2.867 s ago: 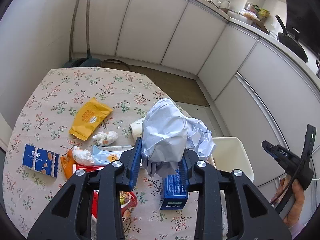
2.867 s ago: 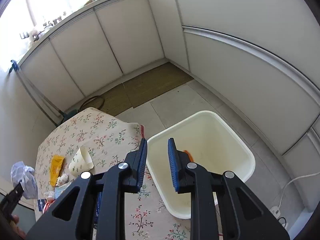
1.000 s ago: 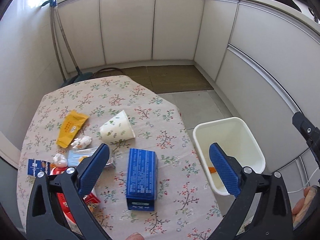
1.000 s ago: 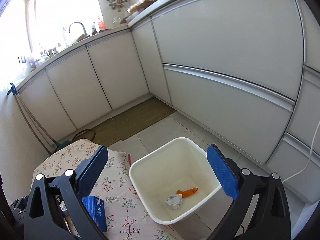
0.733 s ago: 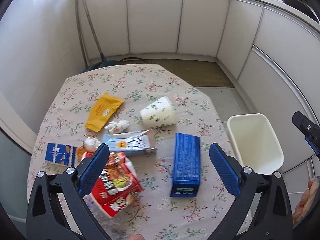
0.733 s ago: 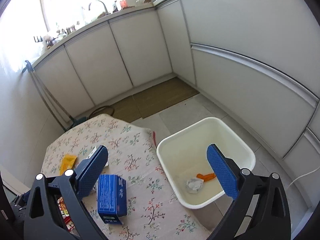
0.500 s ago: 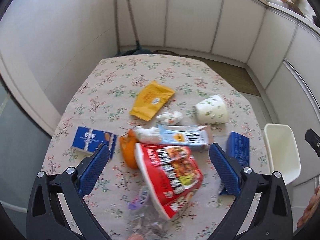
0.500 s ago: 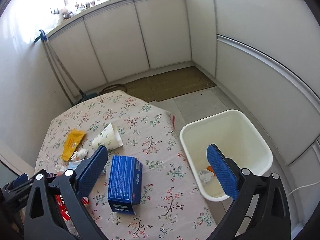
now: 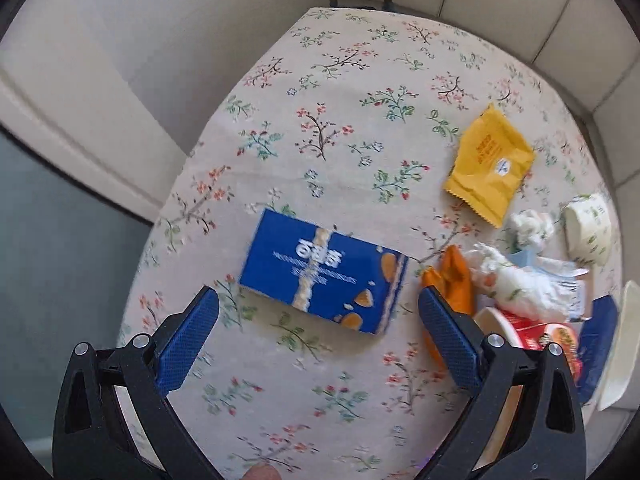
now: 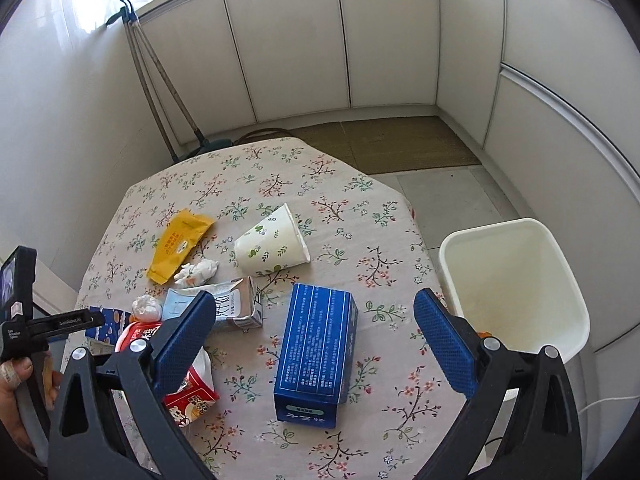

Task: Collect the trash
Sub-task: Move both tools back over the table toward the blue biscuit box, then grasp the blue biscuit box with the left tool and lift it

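My left gripper [image 9: 318, 322] is wide open and empty, hovering over a flat blue snack box [image 9: 322, 271] that lies between its fingers on the floral table [image 9: 340, 92]. My right gripper [image 10: 314, 328] is wide open and empty above a tall blue carton [image 10: 316, 354] lying flat. The white trash bin [image 10: 516, 280] stands on the floor right of the table. Other trash lies there: a yellow packet [image 10: 180, 244], a paper cup [image 10: 272, 246] on its side, a crumpled tissue [image 10: 196, 272], a milk carton [image 10: 236, 308] and a red noodle cup [image 10: 188, 396].
White cabinets [image 10: 288, 40] line the back and right walls. A mop or broom [image 10: 160, 80] leans in the left corner. A brown mat [image 10: 384, 144] lies on the floor behind the table. An orange wrapper [image 9: 452, 276] and a tissue wad [image 9: 516, 280] lie beside the snack box.
My left gripper let go of the grey crumpled bag, opened wide, then swung left and down over the blue snack box. My right gripper opened wide and turned from the bin toward the table.
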The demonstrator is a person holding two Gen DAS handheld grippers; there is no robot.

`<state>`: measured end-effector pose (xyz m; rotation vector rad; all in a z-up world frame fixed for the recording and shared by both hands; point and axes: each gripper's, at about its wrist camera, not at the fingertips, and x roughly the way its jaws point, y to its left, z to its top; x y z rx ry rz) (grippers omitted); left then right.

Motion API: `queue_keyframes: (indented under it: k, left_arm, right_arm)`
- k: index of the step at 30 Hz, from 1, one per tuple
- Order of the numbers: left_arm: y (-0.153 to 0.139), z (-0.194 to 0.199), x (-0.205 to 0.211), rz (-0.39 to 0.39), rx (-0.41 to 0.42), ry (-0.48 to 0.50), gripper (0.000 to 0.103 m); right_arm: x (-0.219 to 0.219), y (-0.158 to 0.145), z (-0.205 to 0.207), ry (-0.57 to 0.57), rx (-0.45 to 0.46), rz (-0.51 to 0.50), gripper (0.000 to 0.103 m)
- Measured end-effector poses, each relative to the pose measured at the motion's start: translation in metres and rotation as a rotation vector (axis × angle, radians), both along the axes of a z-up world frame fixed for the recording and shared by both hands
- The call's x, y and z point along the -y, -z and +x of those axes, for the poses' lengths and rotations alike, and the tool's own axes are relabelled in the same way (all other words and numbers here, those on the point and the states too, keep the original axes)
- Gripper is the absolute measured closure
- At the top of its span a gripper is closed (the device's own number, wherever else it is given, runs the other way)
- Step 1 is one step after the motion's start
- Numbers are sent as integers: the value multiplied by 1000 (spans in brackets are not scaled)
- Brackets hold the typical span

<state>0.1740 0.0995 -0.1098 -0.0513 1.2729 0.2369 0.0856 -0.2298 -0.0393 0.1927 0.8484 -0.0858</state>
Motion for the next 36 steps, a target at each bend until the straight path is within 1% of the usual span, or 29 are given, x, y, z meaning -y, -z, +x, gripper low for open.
queue_keyframes:
  k: [1, 2, 3, 5, 8, 9, 11, 13, 16, 19, 20, 24, 26, 27, 30, 33, 34, 36]
  left_arm:
    - [4, 4, -3, 18, -17, 26, 7]
    - [9, 8, -7, 12, -36, 44, 7]
    - [13, 10, -12, -11, -48, 50, 7]
    - [22, 13, -19, -90, -69, 61, 7]
    - [33, 17, -22, -157, -95, 74, 7]
    - [37, 18, -22, -163, -104, 82, 7]
    - [42, 20, -21, -132, -112, 102, 7]
    - [46, 22, -22, -128, -120, 117, 7]
    - [44, 19, -22, -119, -111, 137, 7]
    - [45, 15, -16, -82, -129, 174, 7]
    - [44, 14, -16, -81, -120, 175, 7]
    - [37, 12, -28, -153, -98, 137, 7]
    - [40, 12, -32, -158, -101, 132, 7]
    - [44, 12, -32, -149, -106, 139, 7]
    - [52, 12, -22, -84, -112, 201, 6]
    - [56, 9, -14, -47, -114, 225, 7]
    - [56, 8, -15, -54, -114, 221, 6]
    - [60, 6, -23, -133, -118, 166, 6]
  right_arm:
    - [-2, 1, 2, -5, -6, 1, 7]
    - [-4, 3, 4, -10, -13, 5, 7]
    - [-5, 4, 6, -14, -19, 8, 7]
    - [-10, 8, 10, -21, -30, 8, 7]
    - [-16, 13, 16, -30, -46, -3, 7]
    - [-18, 15, 18, -34, -54, -4, 7]
    - [-21, 18, 21, -41, -67, -3, 7]
    - [-25, 21, 23, -49, -77, -6, 7]
    - [-30, 24, 25, -63, -88, -16, 7]
    - [-34, 27, 27, -70, -97, -17, 7]
    - [-34, 27, 27, -72, -99, -14, 7]
    - [-35, 26, 27, -77, -94, -14, 7]
    - [-35, 27, 27, -77, -99, -11, 7]
    - [-35, 27, 27, -78, -103, -9, 7]
    - [-35, 29, 28, -84, -116, -5, 7]
    - [-36, 30, 28, -91, -122, -7, 7]
    - [-36, 30, 28, -93, -123, -7, 7]
    - [-36, 31, 28, -97, -128, -9, 7]
